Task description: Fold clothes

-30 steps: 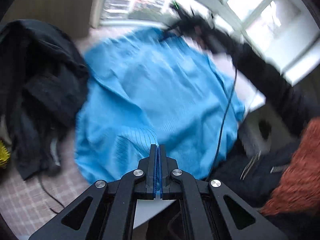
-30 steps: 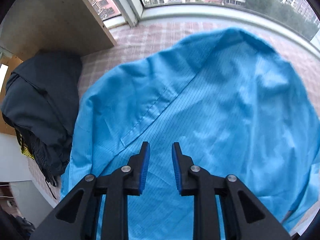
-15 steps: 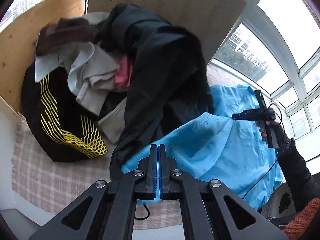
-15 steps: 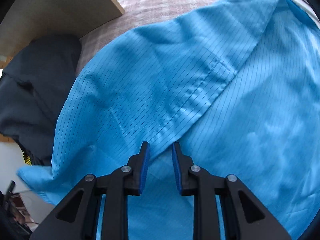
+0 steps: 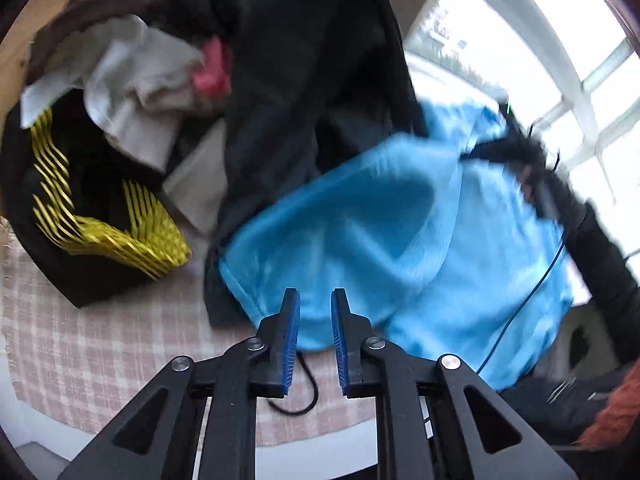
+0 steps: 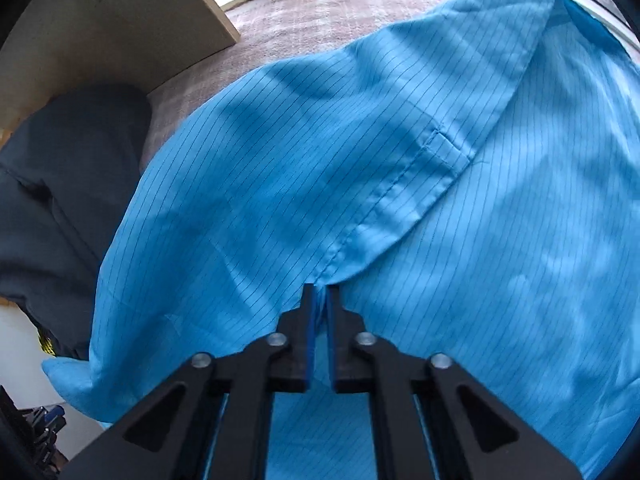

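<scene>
Now the right gripper (image 6: 320,300) jaws pinch the blue shirt (image 6: 360,160); the left gripper (image 5: 315,308) jaws are opening, empty.

A pink checked cloth (image 5: 92,344) covers the surface at lower left. A black cord (image 5: 304,396) loops across it (near the bottom). Bright windows (image 5: 552,76) fill the upper right.

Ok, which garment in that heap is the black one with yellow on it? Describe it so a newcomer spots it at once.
Start at the checked pink cloth covering the surface, then look to the clothes heap against the wooden board. The garment lies at the heap's near left edge, below the crumpled white cloth. It alone carries bright yellow zigzag stripes on black.
</scene>
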Demonstrator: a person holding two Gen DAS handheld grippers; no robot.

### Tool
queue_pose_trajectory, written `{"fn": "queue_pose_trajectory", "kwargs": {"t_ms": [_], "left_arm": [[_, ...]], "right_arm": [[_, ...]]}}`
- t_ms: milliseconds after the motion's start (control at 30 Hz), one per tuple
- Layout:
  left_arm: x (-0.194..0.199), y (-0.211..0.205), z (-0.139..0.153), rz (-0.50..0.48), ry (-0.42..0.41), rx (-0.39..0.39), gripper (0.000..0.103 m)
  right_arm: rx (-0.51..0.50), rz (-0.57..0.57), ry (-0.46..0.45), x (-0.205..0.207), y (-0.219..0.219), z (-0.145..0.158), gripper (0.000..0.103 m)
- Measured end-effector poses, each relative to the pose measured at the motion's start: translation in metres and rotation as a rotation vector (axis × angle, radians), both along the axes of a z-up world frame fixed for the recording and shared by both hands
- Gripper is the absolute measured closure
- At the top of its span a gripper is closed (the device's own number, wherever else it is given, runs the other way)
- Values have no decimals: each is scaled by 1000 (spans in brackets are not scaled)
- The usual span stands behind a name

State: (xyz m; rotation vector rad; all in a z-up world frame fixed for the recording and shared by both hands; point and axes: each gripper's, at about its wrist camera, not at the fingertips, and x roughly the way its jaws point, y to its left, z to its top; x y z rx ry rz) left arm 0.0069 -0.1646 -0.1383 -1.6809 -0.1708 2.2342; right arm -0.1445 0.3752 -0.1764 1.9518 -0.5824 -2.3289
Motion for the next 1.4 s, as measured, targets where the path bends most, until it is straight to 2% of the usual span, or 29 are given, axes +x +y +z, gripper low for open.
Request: {"fn": "queue_pose_trajectory", "kwargs": {"t_ms": [133, 200, 300, 533, 600, 633, 667, 700, 767, 800, 867, 900, 1000, 1133, 1233, 1400], "left_arm": [[19, 38, -31, -125, 21, -129, 85], [28, 58, -44, -195, 39, -201, 78], [34, 84, -60, -284, 59, -296, 74], [29, 118, -79, -400, 143, -457, 71], [27, 124, -86, -429, 146, -487, 70], [26, 125, -86, -437, 153, -492, 72], [25, 125, -86, -444, 163, -496, 78], [23, 123, -82, -435, 163, -482, 90], [19, 117, -74, -409, 160, -448, 100], [17, 114, -70, -397, 158, -431, 102], [12, 109, -61, -371, 155, -397, 102], [10, 104, -54, -354, 152, -370, 102], [4, 90, -32, -298, 142, -284, 102], [-3, 75, -1, -245, 161, -216, 102], [-3, 67, 15, -223, 182, -212, 102], [-11, 68, 22, -226, 180, -229, 102]], "right_arm": [[-39, -20, 46, 8, 12, 18, 99], [-50, -24, 67, 11, 18, 30, 99], [-67, -25, 92, 12, 25, 49, 99], [-44, -3, 149, 9, 25, 93, 99], [-53, 0, 141, 6, 25, 93, 99], [-61, 1, 134, 5, 25, 92, 99], [-61, 0, 128, 5, 27, 90, 99], [-56, -1, 122, 7, 29, 87, 99], [-52, -19, 108, 8, 33, 77, 98], [-53, -31, 95, 8, 36, 70, 95], [-55, -56, 71, 7, 40, 56, 83], [-56, -68, 59, 7, 42, 49, 81], [-48, -79, 30, 5, 42, 30, 79], [-46, -79, -10, 0, 34, 9, 79], [-45, -82, -46, -5, 27, -6, 79], [-50, -97, -60, -14, 18, -18, 77]]}}
